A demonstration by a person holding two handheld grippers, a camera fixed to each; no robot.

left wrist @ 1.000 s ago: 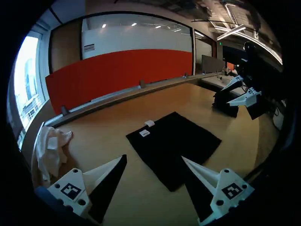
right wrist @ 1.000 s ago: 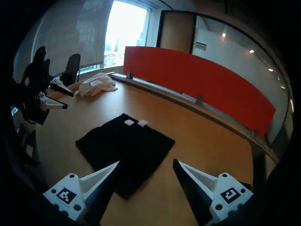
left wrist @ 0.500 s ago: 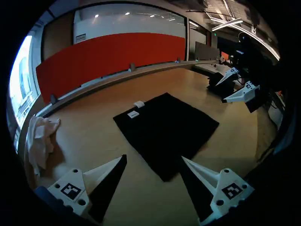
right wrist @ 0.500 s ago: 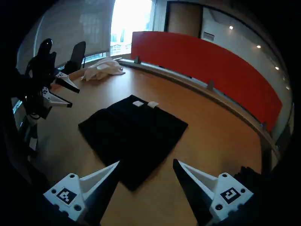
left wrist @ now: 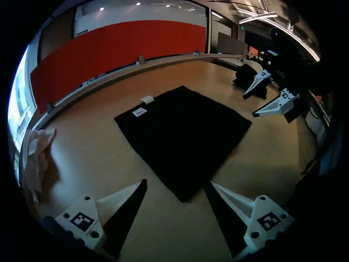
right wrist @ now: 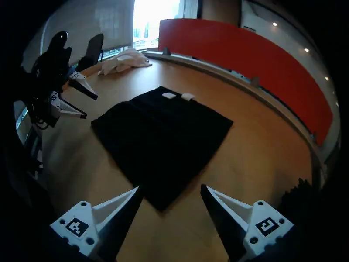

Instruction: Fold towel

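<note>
A black towel (left wrist: pixel 183 126) lies flat on the wooden table, with two white tags (left wrist: pixel 139 112) at its far edge. My left gripper (left wrist: pixel 174 192) hovers open just above the towel's near corner. The same towel (right wrist: pixel 161 135) spreads across the right gripper view, its tags (right wrist: pixel 169 95) on the far side. There my right gripper (right wrist: pixel 170 196) is open over another near corner. The right gripper (left wrist: pixel 270 94) appears open at the far right of the left gripper view. The left gripper (right wrist: pixel 72 96) appears open at the left of the right gripper view.
A crumpled white cloth (left wrist: pixel 35 153) lies at the table's left end, also white cloth (right wrist: pixel 124 61) near the window. A red partition (left wrist: pixel 118 48) runs along the table's far edge. A dark folded pile (left wrist: pixel 246 76) sits beyond the right gripper. Chairs (right wrist: pixel 94 48) stand by the window.
Both grippers have tilted down and moved closer to the towel, each now over a near corner. Both stay open. The towel has not moved.
</note>
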